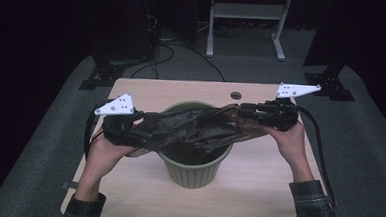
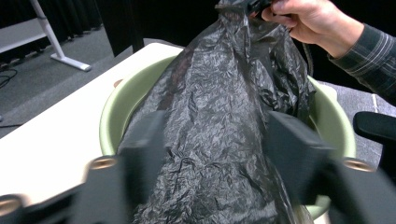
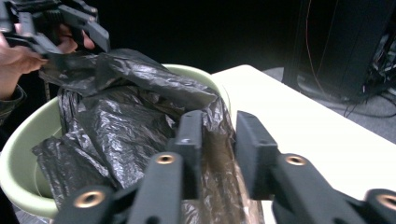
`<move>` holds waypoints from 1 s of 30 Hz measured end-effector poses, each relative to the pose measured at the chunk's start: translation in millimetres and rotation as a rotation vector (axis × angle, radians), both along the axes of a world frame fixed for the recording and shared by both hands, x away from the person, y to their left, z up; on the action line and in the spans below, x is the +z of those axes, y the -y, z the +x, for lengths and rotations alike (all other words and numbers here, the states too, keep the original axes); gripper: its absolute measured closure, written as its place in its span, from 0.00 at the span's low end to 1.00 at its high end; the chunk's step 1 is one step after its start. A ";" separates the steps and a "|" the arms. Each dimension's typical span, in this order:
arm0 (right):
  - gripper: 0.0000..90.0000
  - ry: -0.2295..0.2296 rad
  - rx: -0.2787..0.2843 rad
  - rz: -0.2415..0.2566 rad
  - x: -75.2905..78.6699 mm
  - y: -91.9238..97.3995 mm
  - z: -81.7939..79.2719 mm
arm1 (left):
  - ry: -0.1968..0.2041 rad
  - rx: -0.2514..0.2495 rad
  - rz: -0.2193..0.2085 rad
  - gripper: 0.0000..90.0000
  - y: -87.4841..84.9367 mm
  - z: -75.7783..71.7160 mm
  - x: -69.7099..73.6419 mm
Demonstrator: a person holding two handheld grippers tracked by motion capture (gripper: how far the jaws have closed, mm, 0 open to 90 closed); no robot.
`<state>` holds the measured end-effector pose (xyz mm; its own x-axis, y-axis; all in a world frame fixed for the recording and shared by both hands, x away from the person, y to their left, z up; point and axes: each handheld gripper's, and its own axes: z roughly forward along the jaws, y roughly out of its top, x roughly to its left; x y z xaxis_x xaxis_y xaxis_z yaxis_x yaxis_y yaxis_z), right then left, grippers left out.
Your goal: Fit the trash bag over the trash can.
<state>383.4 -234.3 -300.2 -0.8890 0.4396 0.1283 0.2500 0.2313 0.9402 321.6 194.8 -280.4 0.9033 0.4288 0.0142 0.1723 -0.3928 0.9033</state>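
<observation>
The thin black crinkled plastic bag point(image 1: 195, 128) is stretched over the round pale green plastic bin point(image 1: 194, 168), which stands on the light wooden table point(image 1: 256, 202). The left gripper point(image 1: 147, 130) pinches one end of the bag, its jaws half closed around a thick bunch of film. The right gripper point(image 1: 242, 111) holds the other end with narrow jaws.

I judge the film can tear if both hands pull apart too strongly, because it is very thin. It can also slip from the smooth jaws, and the light bin may tip if the bag catches its rim.
</observation>
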 end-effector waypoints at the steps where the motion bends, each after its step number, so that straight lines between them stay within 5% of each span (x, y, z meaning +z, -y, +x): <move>1: 0.88 0.003 0.002 0.005 0.5 0.1 -0.6 | 0.000 0.004 0.006 0.55 0.2 0.5 -0.2; 10: 0.97 0.039 0.015 0.000 5.8 2.3 -7.3 | -0.011 0.005 0.038 0.99 6.0 6.8 1.1; 21: 0.99 0.057 0.042 -0.017 6.6 2.9 -21.7 | -0.015 0.062 0.012 1.00 7.0 13.9 5.7; 30: 0.98 0.065 0.106 -0.020 -3.4 8.2 -46.0 | -0.063 0.154 -0.040 1.00 -6.2 42.5 4.7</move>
